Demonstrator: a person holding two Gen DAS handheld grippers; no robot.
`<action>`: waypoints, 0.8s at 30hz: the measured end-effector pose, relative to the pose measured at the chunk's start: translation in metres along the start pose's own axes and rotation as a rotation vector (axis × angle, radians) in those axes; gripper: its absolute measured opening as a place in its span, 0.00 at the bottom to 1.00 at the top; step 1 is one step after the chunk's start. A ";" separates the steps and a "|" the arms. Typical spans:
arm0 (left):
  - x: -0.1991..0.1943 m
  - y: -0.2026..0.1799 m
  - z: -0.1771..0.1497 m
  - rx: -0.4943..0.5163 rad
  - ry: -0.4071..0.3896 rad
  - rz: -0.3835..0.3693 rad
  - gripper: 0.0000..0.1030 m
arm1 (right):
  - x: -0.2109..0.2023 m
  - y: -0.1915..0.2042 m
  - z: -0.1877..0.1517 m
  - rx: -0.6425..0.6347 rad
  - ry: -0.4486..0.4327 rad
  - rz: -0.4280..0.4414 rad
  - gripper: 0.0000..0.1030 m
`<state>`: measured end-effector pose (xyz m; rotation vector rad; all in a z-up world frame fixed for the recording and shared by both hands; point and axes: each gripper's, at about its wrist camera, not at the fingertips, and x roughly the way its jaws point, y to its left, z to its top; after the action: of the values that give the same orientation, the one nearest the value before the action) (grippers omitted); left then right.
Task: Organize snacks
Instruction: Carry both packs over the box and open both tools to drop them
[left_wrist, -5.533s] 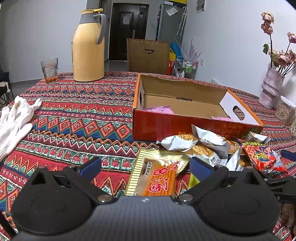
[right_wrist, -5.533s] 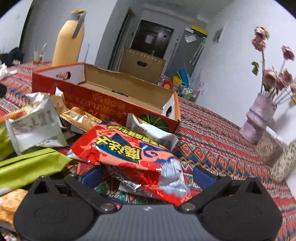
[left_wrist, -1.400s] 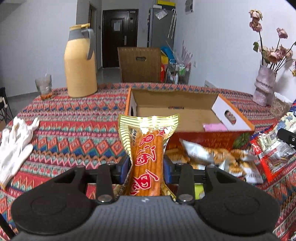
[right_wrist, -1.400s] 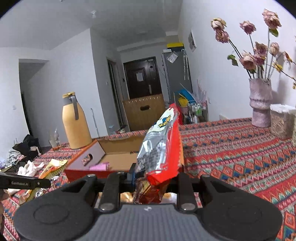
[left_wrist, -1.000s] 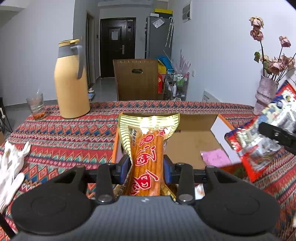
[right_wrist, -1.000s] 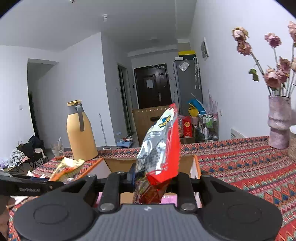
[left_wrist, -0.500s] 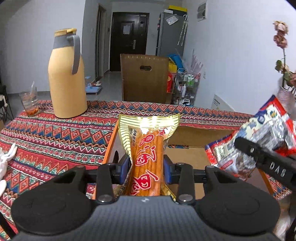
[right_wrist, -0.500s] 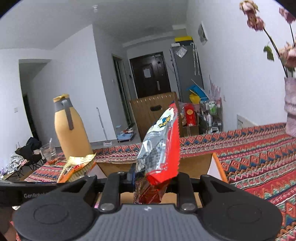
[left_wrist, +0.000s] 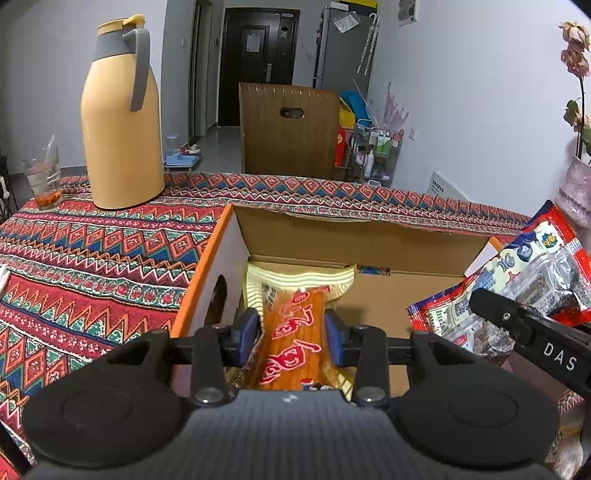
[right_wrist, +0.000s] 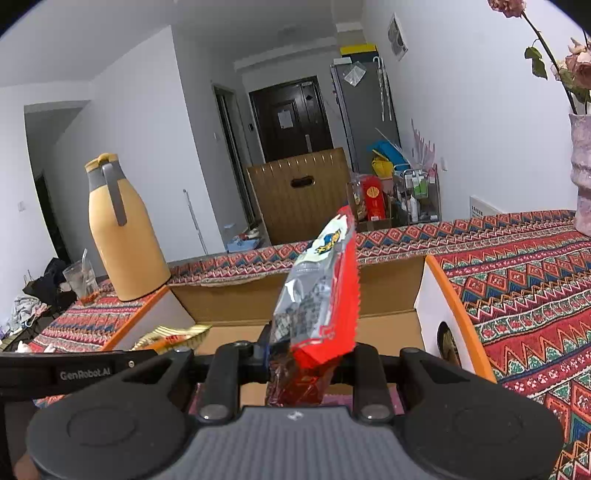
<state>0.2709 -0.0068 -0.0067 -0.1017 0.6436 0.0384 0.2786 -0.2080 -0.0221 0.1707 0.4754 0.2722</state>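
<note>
My left gripper (left_wrist: 291, 338) is shut on a yellow snack packet with orange sticks (left_wrist: 295, 325), held low over the left end of the open orange cardboard box (left_wrist: 207, 266). The packet's top bends against the box's inside. My right gripper (right_wrist: 306, 360) is shut on a red and silver snack bag (right_wrist: 321, 295), held upright over the right half of the box (right_wrist: 454, 306). That bag also shows in the left wrist view (left_wrist: 517, 280). The yellow packet's tip shows in the right wrist view (right_wrist: 173, 338).
A yellow thermos jug (left_wrist: 120, 122) and a glass (left_wrist: 44, 181) stand on the patterned tablecloth (left_wrist: 92, 266) at the far left. A vase with dried flowers (right_wrist: 581, 173) stands at the far right. A brown chair back (left_wrist: 290, 133) is behind the table.
Both grippers have moved forward and down over the box with their packets. The yellow packet now dips inside the box and its top is bent.
</note>
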 end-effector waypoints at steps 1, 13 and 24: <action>-0.001 0.000 -0.001 -0.001 0.000 -0.002 0.45 | 0.000 0.000 -0.001 0.000 0.005 -0.003 0.23; -0.032 0.011 0.000 -0.048 -0.102 0.006 1.00 | -0.019 -0.008 0.001 0.025 -0.017 -0.087 0.97; -0.041 0.011 0.001 -0.060 -0.103 0.022 1.00 | -0.039 -0.004 0.008 -0.003 -0.069 -0.113 1.00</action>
<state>0.2383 0.0039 0.0175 -0.1494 0.5407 0.0833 0.2501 -0.2246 0.0010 0.1490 0.4149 0.1560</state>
